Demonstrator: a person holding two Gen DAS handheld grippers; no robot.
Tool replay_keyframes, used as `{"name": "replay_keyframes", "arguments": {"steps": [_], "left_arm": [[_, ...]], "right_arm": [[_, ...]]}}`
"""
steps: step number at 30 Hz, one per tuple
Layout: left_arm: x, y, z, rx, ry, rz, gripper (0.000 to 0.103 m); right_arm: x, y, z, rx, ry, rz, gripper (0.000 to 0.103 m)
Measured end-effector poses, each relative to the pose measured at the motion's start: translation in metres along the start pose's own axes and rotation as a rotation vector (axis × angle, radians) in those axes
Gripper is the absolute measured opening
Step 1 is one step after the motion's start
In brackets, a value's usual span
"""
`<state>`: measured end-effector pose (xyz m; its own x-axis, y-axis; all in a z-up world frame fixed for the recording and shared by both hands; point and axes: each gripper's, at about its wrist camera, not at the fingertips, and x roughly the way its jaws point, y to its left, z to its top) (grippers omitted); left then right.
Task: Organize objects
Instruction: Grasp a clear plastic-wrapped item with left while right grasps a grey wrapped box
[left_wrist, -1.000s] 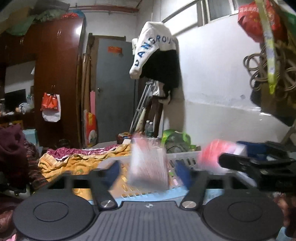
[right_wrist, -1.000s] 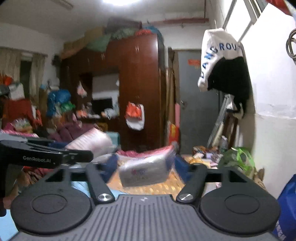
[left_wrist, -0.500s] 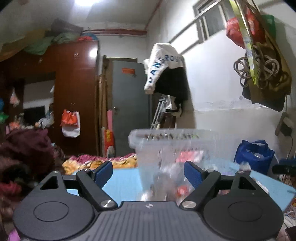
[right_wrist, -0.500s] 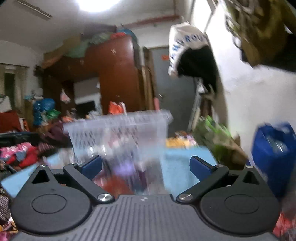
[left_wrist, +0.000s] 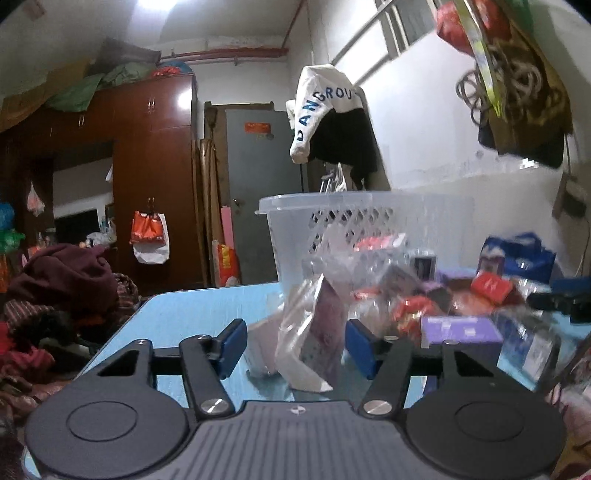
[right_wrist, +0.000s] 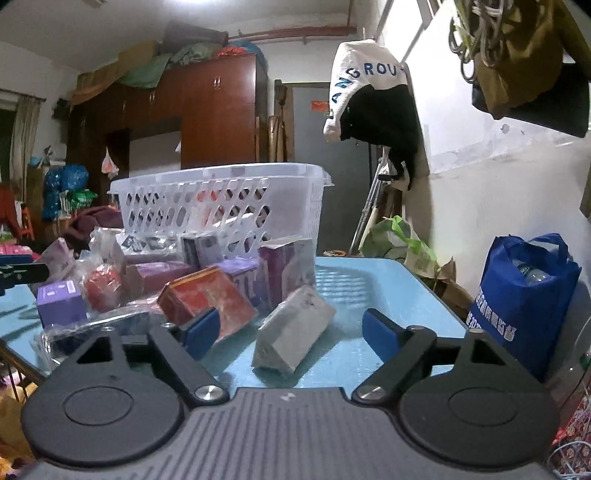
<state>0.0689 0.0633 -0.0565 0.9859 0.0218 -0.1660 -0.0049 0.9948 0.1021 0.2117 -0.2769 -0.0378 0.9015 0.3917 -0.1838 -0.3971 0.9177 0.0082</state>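
Observation:
A white plastic basket (right_wrist: 221, 206) stands on the blue table (right_wrist: 369, 284); it also shows in the left wrist view (left_wrist: 362, 229). A pile of boxes and packets lies in front of it. My left gripper (left_wrist: 293, 343) is open, its jaws either side of a clear bag holding a purple packet (left_wrist: 317, 325). My right gripper (right_wrist: 291, 332) is open around a grey wrapped packet (right_wrist: 291, 332) lying on the table, with a red box (right_wrist: 207, 299) by its left finger.
Purple boxes (right_wrist: 59, 301) and a purple carton (right_wrist: 284, 269) sit in the pile. A blue bag (right_wrist: 524, 295) stands beyond the table's right edge. Clothes are heaped left of the table (left_wrist: 62, 280). A wardrobe (left_wrist: 147, 177) and door stand behind.
Both grippers held packets above the basket a second ago, then let go. Both have dropped to table level, open, in front of the pile.

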Motion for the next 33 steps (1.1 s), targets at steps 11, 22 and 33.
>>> {"name": "replay_keyframes", "arguments": {"steps": [11,22,33], "left_arm": [[-0.004,-0.004,-0.006,0.015,-0.011,0.013,0.033],[-0.024,-0.002,0.004,0.004,-0.068,-0.024,0.032],[-0.025,0.002,0.023,-0.045,-0.101,-0.066,0.031]], "right_arm": [[0.006,0.000,-0.005,0.006,0.048,0.036,0.036],[-0.014,-0.003,0.010,0.009,-0.021,0.034,0.035],[-0.029,-0.003,0.033,0.052,-0.087,0.091,0.034]]}}
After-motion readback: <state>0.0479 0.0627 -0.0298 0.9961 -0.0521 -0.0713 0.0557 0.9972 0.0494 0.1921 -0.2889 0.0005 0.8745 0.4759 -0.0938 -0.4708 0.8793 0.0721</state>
